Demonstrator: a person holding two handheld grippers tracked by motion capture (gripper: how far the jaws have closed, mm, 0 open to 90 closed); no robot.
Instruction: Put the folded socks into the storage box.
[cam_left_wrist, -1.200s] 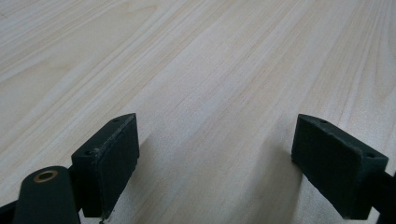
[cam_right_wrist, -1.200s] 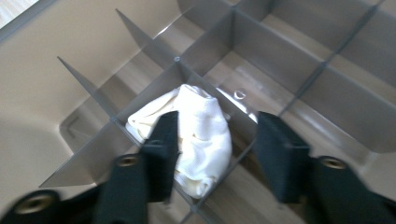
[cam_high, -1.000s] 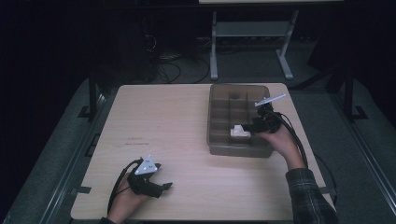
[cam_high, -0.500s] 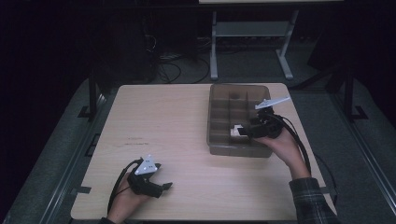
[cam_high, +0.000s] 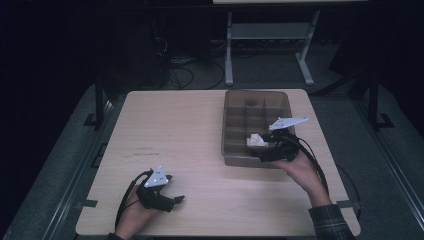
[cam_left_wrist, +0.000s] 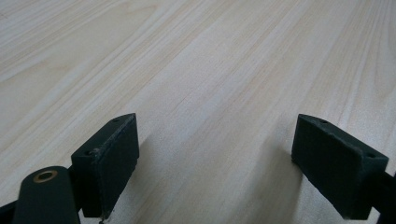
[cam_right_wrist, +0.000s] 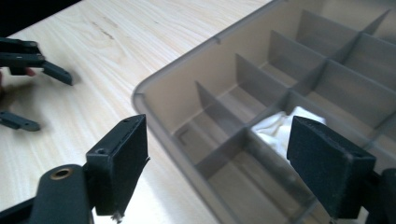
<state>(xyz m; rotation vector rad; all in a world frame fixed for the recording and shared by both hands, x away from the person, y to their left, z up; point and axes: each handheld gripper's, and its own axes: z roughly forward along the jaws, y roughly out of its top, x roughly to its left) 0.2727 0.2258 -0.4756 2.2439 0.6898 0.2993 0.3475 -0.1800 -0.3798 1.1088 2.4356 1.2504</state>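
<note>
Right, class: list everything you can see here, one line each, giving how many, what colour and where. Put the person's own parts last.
Table: one, pale wood, centre of the high view.
Compartment box: one, translucent grey-brown, on the table's far right part.
White piece: one, white, crumpled-looking, lying in a compartment near the box's near right corner.
Metal stand: one, light grey, on the floor beyond the table.
Cables: several, dark, on the floor beyond the table.
Left gripper: one, black, jaws apart with nothing between them, low over the table's near left.
Right gripper: one, black, jaws have just been opening, nothing between them, at the box's near right edge.
Sleeve: one, checked, near right.
</note>
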